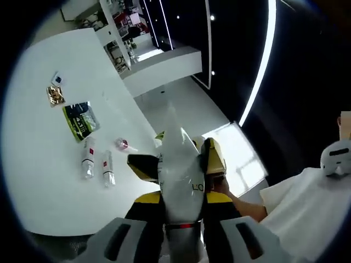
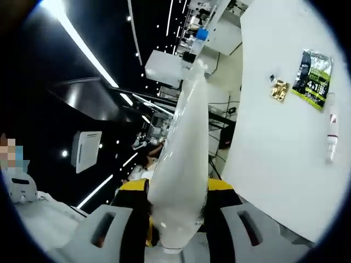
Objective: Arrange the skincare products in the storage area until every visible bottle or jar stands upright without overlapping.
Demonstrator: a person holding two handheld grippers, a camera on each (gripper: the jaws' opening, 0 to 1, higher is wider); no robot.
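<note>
A translucent white tube marked "L'O", with a red band near its base, stands between my left gripper's yellow-and-black jaws, which are shut on it. Higher on the same tube, the right gripper comes in, its jaws on either side of it. In the right gripper view the tube rises from my right gripper, shut on it. Two small clear tubes lie flat on the white table. One such tube lies on the table in the right gripper view.
A green packet, a small gold item, a dark sachet and a small pink item lie on the table. A person in white stands to the right. Shelves stand beyond the table.
</note>
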